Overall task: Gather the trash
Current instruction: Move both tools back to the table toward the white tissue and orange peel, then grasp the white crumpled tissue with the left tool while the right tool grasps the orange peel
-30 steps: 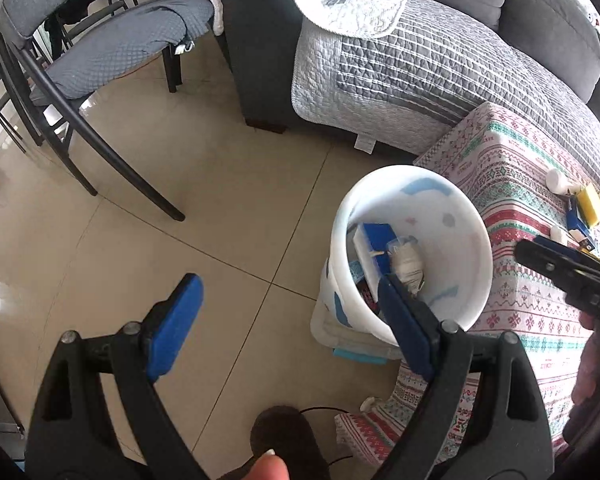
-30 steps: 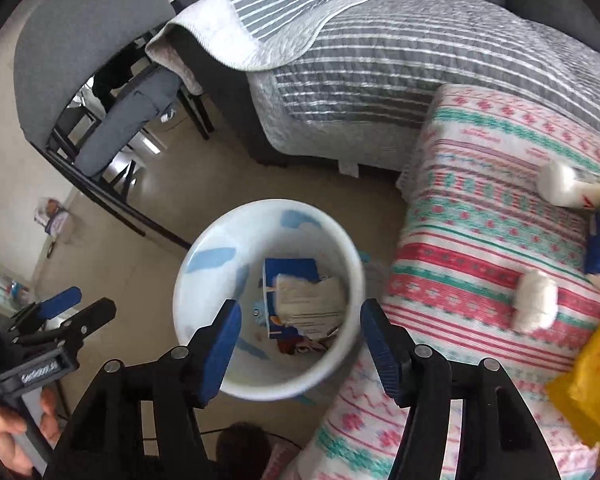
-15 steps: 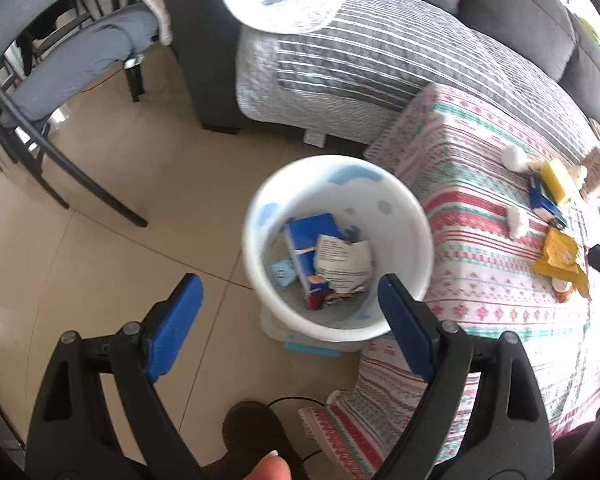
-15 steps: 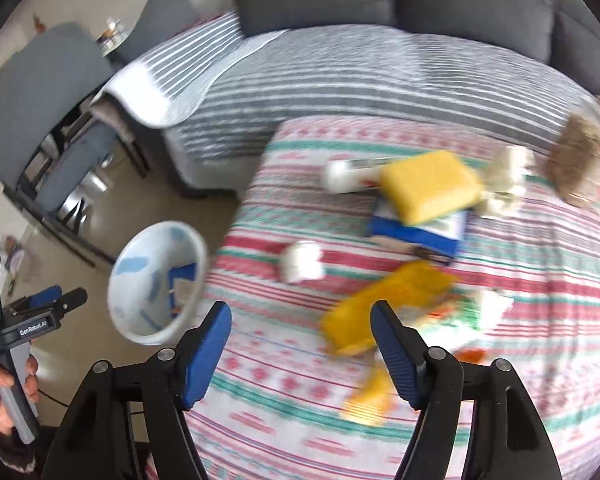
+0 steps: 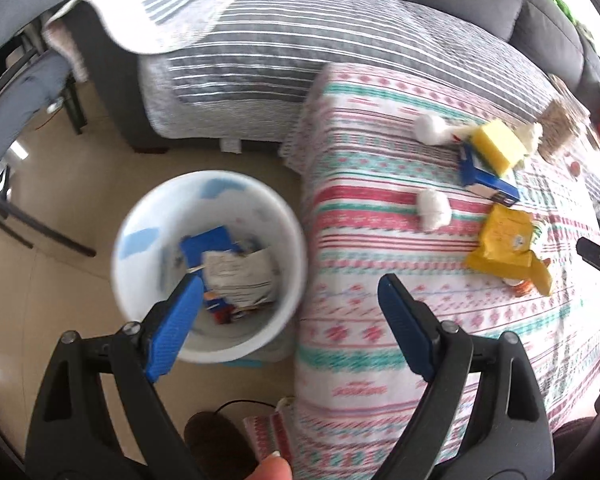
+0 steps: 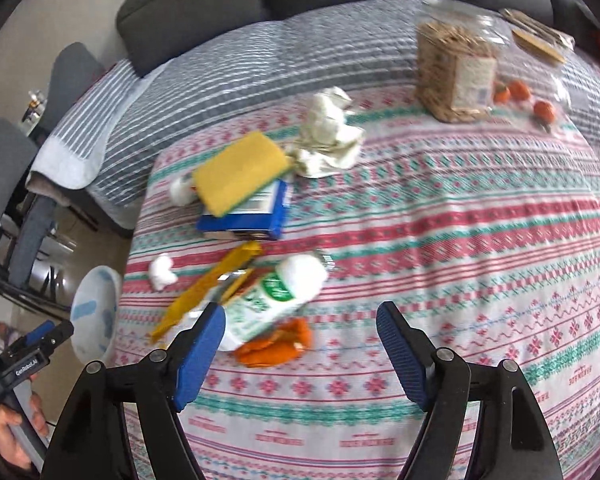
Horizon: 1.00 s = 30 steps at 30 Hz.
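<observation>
Blue-padded jaws on both tools, nothing between either pair. Left gripper (image 5: 290, 308) stands wide, hanging over the edge where the white bin (image 5: 140, 216) meets the table; one pad over the bin's mouth, the other over the patterned tablecloth (image 5: 380, 240). Bin sits on the tile floor, just beside the table's corner, already holding a blue box (image 5: 208, 240) and crumpled paper (image 5: 240, 276).

Right gripper (image 6: 300, 320) over the tabletop, jaws just been opening, empty. Trash lies scattered on the cloth: white bottle with green label (image 6: 276, 296) on its side near the left pad, orange peel (image 6: 276, 344) touching it below, yellow wrapper (image 6: 208, 284) beside it. Farther back, a yellow sponge (image 6: 240, 172) rests on a blue carton (image 6: 260, 220); a crumpled napkin (image 6: 328, 136) just beyond, a small white wad (image 6: 162, 272) near the table's left edge.
</observation>
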Motion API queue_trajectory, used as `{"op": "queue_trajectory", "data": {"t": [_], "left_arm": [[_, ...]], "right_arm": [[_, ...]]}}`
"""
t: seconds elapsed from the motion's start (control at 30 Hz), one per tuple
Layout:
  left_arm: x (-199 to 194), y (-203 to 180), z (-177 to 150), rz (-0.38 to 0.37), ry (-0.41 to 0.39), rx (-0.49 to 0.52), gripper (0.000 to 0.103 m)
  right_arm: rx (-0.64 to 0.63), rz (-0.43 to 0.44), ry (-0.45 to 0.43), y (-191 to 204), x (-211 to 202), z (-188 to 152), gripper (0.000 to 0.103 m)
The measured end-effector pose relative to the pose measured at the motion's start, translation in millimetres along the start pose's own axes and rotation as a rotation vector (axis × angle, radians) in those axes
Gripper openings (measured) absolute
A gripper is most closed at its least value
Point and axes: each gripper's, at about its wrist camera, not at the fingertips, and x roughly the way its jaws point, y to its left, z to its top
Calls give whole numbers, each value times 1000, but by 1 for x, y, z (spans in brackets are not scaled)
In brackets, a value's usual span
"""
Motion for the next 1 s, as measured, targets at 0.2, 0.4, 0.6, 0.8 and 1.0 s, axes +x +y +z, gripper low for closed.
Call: {"op": "queue_trajectory", "data": {"t": [0.2, 0.4, 0.6, 0.8, 1.0], "left_arm": [[16, -42, 20, -42, -12, 25, 89], [40, -72, 37, -121, -2, 16, 89], [61, -93, 48, -154, 14, 25, 74], [80, -98, 51, -159, 55, 23, 55], [89, -102, 52, -156, 69, 36, 29]], "right_arm": [[7, -51, 29, -20, 10, 5, 84], [30, -59, 56, -35, 19, 10, 84], [24, -56, 87, -38, 31, 13, 84], [36, -25, 118, -39, 43, 14, 84], [18, -2, 127, -28, 47, 16, 84]]}}
